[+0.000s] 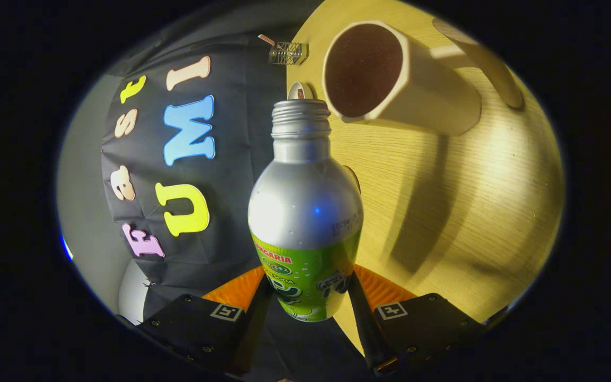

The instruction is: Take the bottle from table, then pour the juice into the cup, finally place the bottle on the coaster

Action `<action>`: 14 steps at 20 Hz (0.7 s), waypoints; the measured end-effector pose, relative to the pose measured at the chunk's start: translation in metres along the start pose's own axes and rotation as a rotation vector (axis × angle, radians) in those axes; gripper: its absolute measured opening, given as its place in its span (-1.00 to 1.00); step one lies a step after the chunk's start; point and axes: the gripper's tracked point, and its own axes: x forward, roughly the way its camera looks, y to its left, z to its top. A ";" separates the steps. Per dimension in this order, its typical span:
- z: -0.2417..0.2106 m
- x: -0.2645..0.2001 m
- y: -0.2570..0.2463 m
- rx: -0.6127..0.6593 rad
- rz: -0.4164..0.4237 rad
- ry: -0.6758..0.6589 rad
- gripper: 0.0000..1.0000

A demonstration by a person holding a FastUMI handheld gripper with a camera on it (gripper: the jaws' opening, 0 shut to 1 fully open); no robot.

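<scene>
I have the gripper (308,297) pinching the bottle (305,212), both fingers pressed against its green label, its uncapped neck pointing away from me. Just beyond the neck, the cup (395,79) stands on the wooden table (470,223), its mouth facing the bottle.

dim, warm | cup (406,79) casts long shadow on table (470,212) | edges bowed

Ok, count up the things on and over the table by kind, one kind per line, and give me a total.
Bottles: 1, the silver bottle, uncapped, clamped in the tongs.
Cups: 1, the cream cup with a handle.
Small round white items: 1, the white piece beyond the bottle's mouth; I cannot tell what it is.
Total: 3
</scene>
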 end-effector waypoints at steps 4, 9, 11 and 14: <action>0.001 0.000 0.004 0.044 0.015 -0.004 0.54; 0.000 -0.001 0.007 0.082 0.007 0.005 0.54; 0.002 -0.001 0.007 0.099 0.001 0.002 0.54; 0.004 -0.002 0.007 0.121 -0.009 0.008 0.54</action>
